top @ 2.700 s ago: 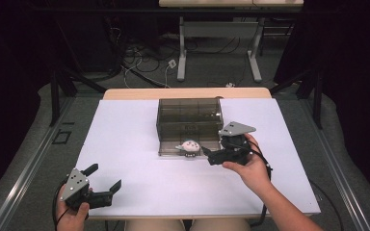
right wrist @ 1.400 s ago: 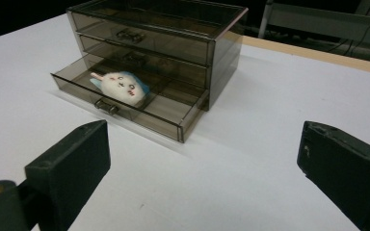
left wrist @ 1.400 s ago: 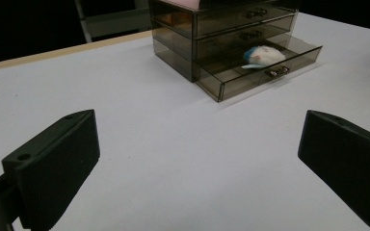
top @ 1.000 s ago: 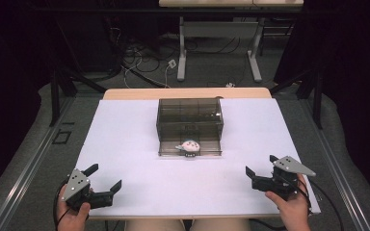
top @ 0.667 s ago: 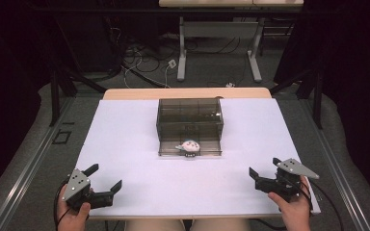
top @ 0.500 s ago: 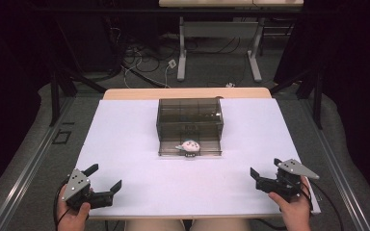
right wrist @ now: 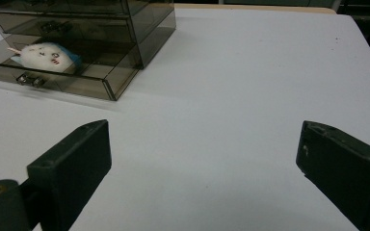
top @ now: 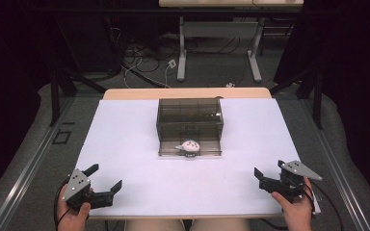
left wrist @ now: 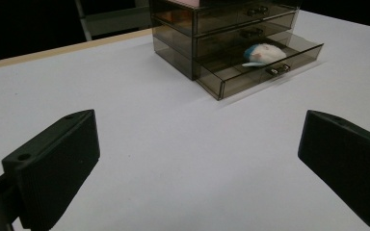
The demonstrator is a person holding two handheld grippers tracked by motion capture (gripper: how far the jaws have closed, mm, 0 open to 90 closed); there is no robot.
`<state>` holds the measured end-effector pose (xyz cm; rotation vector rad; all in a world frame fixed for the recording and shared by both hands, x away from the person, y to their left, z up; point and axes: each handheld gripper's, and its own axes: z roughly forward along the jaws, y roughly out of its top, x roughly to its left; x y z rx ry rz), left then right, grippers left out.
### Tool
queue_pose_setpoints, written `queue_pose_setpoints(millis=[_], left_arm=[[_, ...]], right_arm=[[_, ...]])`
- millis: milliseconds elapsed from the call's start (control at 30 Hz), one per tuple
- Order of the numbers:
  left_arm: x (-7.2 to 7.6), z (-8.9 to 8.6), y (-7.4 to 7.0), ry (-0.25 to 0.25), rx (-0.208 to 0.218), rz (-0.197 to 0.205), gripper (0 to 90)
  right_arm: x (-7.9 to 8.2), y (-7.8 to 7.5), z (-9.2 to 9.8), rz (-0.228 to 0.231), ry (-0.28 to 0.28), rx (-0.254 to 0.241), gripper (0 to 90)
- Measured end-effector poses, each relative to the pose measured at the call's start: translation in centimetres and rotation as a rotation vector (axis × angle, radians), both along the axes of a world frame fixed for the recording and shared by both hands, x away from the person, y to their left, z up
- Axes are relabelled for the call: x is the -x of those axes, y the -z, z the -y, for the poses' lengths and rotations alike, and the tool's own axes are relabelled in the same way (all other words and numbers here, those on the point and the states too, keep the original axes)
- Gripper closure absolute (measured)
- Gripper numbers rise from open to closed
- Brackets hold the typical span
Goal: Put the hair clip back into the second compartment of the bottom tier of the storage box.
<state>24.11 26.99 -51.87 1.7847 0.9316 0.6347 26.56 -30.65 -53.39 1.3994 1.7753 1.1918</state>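
scene: white table (top: 139,134) mid-frame in high view, smoky clear drawer unit (top: 190,113) at centre, slightly toward the top.
drawer: bottom drawer (top: 190,147) pulled out toward the lower edge of the frame; upper two look shut. I judge it is left out so the toy sits reachable from above.
toy: small white plush toy (top: 189,146) with a blue bit lies inside the open bottom drawer, near its front wall. In left gripper view it's upper right (left wrist: 265,53); in right gripper view upper left (right wrist: 46,56).
left gripper: lower left of high view (top: 103,185), in my left hand (top: 72,211) at the table's near edge. Jaws spread wide, nothing between them, bare table under. Touches nothing I can see.
right gripper: lower right of high view (top: 265,178), in my right hand (top: 294,209). Jaws wide apart as well, empty, over bare table.
why parked: both sit well apart from the drawer unit, at opposite bottom corners, pointed in toward it. I read this as a rest pose, toy placed, hands off.
status guess: toy in drawer looks done; drawer not yet pushed in, if that's wanted.
risk: handle (right wrist: 31,79) on the drawer front is small, easy to miss with jaws this wide.
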Motion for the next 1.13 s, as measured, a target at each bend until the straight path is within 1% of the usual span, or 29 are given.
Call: queue_pose_setpoints(millis=[67,100,167,200,233,267,300,433,533,567,633,733,767,867,967,1133], left_arm=[[-0.01,-0.03,-0.01,-0.001,-0.004,0.002,1.1],[-0.01,-0.02,-0.01,-0.001,-0.001,0.001,1.1],[-0.01,-0.02,-0.01,-0.001,-0.002,0.002,1.1],[-0.01,-0.03,-0.01,-0.001,-0.003,0.002,1.1],[-0.02,-0.05,-0.02,-0.002,-0.007,0.004,1.1],[-0.02,-0.05,-0.02,-0.001,-0.007,0.004,1.1],[-0.01,-0.04,-0.02,0.000,-0.005,0.003,1.1],[0.00,-0.02,-0.01,0.001,-0.001,0.001,1.1],[0.02,-0.03,-0.02,-0.001,0.000,0.002,1.1],[0.02,-0.03,-0.02,-0.001,0.000,0.002,1.1],[0.04,-0.07,-0.05,0.000,-0.003,-0.002,1.1],[0.03,-0.03,-0.02,-0.002,0.000,0.003,1.1],[0.05,-0.07,-0.07,0.002,-0.005,-0.004,1.1],[0.02,-0.04,-0.02,-0.001,-0.002,0.002,1.1],[0.02,-0.04,-0.02,-0.001,-0.002,0.002,1.1],[-0.03,-0.04,-0.02,0.000,-0.002,0.002,1.1]], right_arm=[[-0.01,0.06,0.03,-0.002,0.004,-0.002,4.8],[-0.06,0.14,0.03,0.004,0.006,-0.007,4.9],[-0.04,0.15,0.11,-0.004,0.006,0.004,4.9],[0.00,0.17,0.08,-0.010,0.013,-0.001,5.0],[-0.08,0.26,0.12,0.000,0.005,-0.008,5.0],[-0.03,0.25,0.11,-0.010,0.009,-0.011,5.1],[-0.08,0.27,0.20,-0.012,0.006,0.003,5.1],[-0.12,0.45,0.19,0.002,0.012,-0.003,5.3],[-0.05,0.44,0.19,-0.010,0.011,-0.003,5.5],[-0.03,0.46,0.13,-0.015,0.012,-0.011,5.6],[-0.08,0.53,0.16,-0.013,0.010,-0.002,5.6],[-0.12,0.63,0.09,-0.017,0.006,-0.008,5.7],[-0.13,0.64,0.08,-0.016,0.006,-0.006,5.7],[-0.13,0.70,0.00,-0.031,0.005,-0.004,5.7],[-0.16,0.78,-0.04,-0.029,0.002,0.004,5.7],[-0.13,0.79,-0.09,-0.031,0.003,0.001,5.7]])
